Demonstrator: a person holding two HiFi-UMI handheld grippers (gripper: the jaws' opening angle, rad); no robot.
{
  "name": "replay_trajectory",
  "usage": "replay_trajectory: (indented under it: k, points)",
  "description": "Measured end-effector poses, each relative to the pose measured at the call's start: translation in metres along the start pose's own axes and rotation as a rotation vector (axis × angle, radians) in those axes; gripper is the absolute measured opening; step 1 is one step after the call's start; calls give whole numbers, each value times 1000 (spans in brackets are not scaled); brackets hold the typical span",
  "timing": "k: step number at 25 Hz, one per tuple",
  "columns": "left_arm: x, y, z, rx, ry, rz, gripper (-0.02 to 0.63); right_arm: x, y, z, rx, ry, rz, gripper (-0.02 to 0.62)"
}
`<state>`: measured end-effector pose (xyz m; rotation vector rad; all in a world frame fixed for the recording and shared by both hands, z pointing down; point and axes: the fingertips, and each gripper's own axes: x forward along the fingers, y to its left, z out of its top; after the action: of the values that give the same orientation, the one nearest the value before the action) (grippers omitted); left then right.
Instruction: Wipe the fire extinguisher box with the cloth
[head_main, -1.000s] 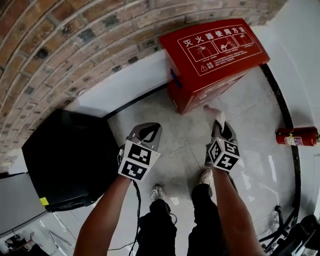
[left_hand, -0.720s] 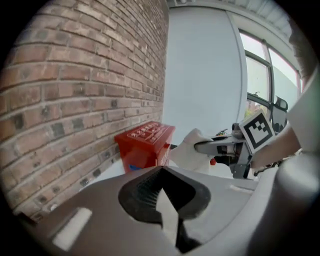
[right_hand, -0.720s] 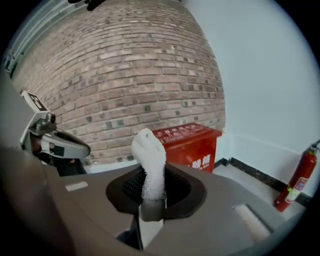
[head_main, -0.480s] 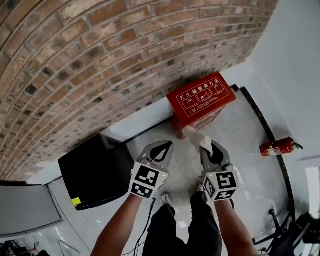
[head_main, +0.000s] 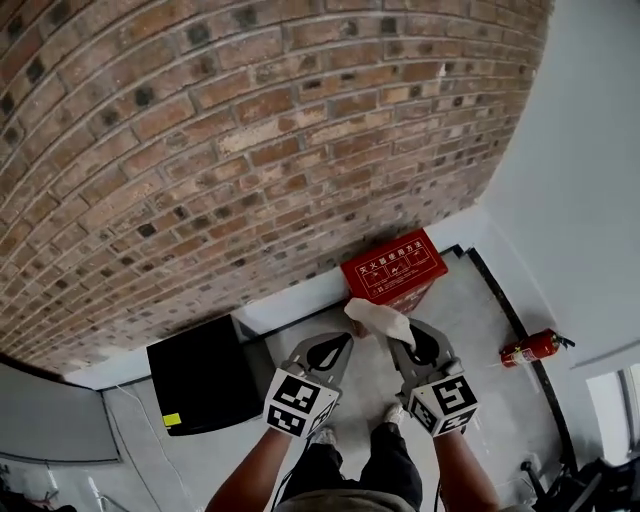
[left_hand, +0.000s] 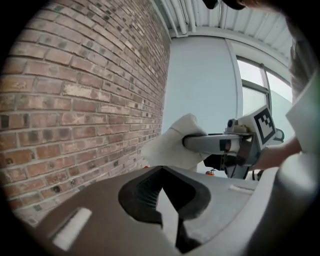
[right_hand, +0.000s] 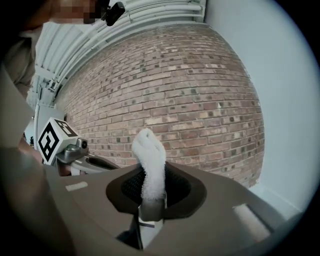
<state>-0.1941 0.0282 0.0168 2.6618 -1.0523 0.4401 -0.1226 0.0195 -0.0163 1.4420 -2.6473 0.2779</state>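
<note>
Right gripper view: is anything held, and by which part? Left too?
The right gripper is shut on the white cloth near its lower end; the rest stands up free. The left gripper is shut and empty.

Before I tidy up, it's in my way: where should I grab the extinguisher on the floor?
Probably mid-cylinder on the extinguisher, from above, jaws across its width: it lies on its side on the floor, with fittings at one end.

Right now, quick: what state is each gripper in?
Left gripper: closed, nothing in it.
Right gripper: closed on the white cloth.
</note>
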Motion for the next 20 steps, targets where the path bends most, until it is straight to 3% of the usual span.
replay_trajectory:
  k: [9,20]
  points:
    - [-38,-24,61,6,-49,4,0,-22,22,81,-34,-90,38,80]
    - [-51,-45,96,39,-106,-29,0,-42,26,134,-43,-174,54,81]
